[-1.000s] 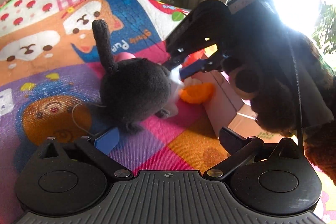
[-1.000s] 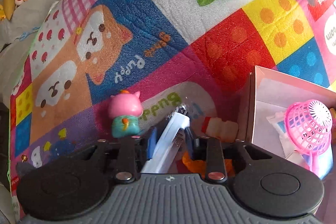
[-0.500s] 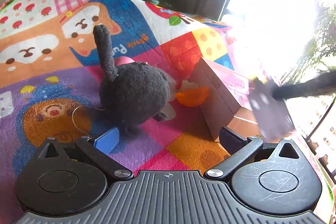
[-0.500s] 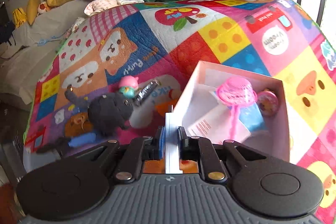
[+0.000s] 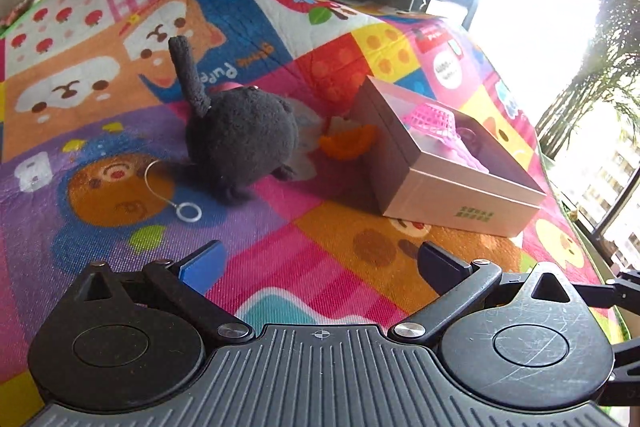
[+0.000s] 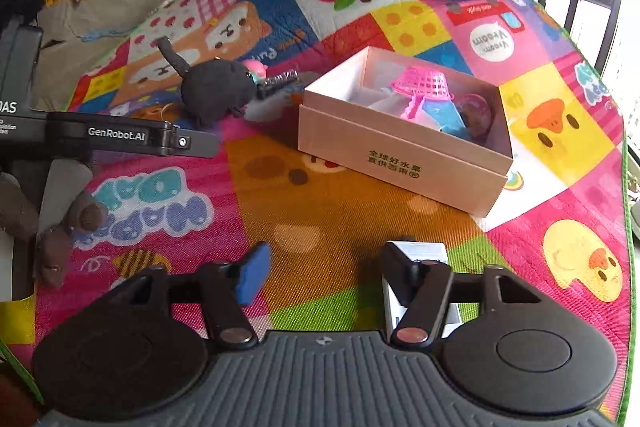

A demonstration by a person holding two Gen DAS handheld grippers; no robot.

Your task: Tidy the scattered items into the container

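On the play mat (image 6: 320,211), an open pink box (image 6: 400,155) lies with printed characters on its near wall. Inside the box a pink mesh basket (image 6: 424,83) sits upside down on its handle, above a white packet (image 6: 384,103) and a blue piece (image 6: 448,119); a round pink ball (image 6: 478,111) rests against the box's right inner wall. Left of the box, a black plush (image 6: 216,91) stands on the mat, tail up, with a small pink-and-teal figure (image 6: 256,69) just behind it and a clear wrapped item (image 6: 280,81) between the plush and the box. In the left wrist view an orange piece (image 5: 348,143) lies against the box's left wall, and a cord with a white ring (image 5: 188,213) trails from the plush.

The right gripper (image 6: 324,271) hovers in front of the box, over the mat. Its jaws have just been opening and now stand wide apart; a white flat strip (image 6: 420,279) lies against the inner face of the right finger, not pinched, and the blue-padded left finger is clear of it. Whether the strip clings to that finger or is falling cannot be told.

The left gripper (image 5: 320,263) hangs in front of the plush, its fingers spread wide with only the mat between them. From the right wrist view its black arm shows at the left edge, held by a brown-gloved hand (image 6: 60,223).
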